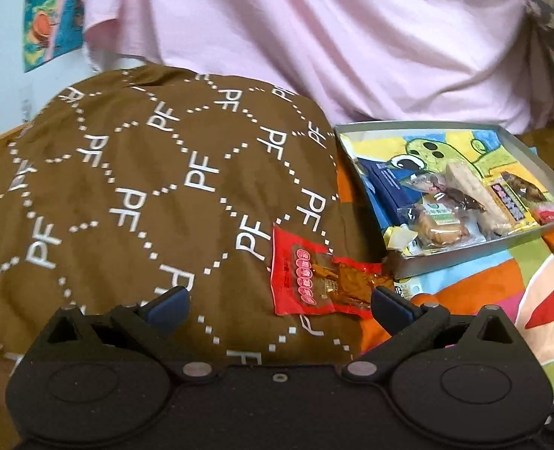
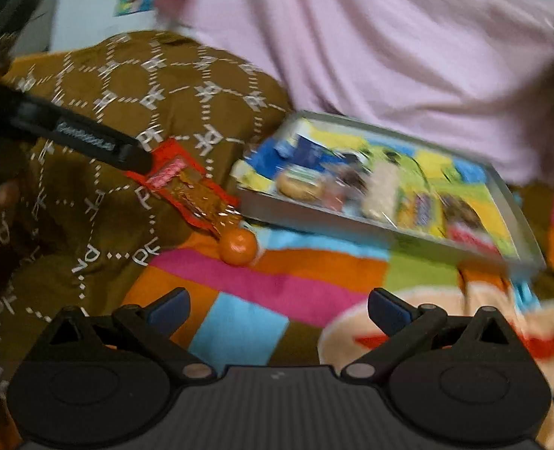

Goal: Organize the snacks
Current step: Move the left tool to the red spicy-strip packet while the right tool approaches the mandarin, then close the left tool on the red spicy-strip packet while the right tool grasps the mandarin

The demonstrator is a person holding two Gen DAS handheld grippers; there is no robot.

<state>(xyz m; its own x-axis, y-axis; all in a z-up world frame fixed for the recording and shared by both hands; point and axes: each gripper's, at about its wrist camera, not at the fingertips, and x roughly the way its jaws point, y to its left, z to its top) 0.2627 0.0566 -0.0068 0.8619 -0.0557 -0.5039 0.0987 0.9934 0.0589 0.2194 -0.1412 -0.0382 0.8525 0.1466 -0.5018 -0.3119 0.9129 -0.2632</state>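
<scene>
A red snack packet [image 1: 314,277] lies flat on the brown quilt printed with "PF" [image 1: 127,172], at the quilt's right edge, its right end reaching toward the near left corner of a shallow metal tray [image 1: 464,253]. The tray sits on a bright patchwork bedspread [image 2: 277,285] and holds several wrapped snacks over a cartoon frog picture. In the right wrist view a small orange ball [image 2: 238,248] rests on the bedspread just beside the packet's end and near the tray. The left claw [image 1: 279,300] is spread wide and empty, its 2 blue tips flanking the packet's near side. The right claw [image 2: 279,309] is also spread and empty, above the bedspread. A pink sheet [image 1: 333,37] hangs behind.
</scene>
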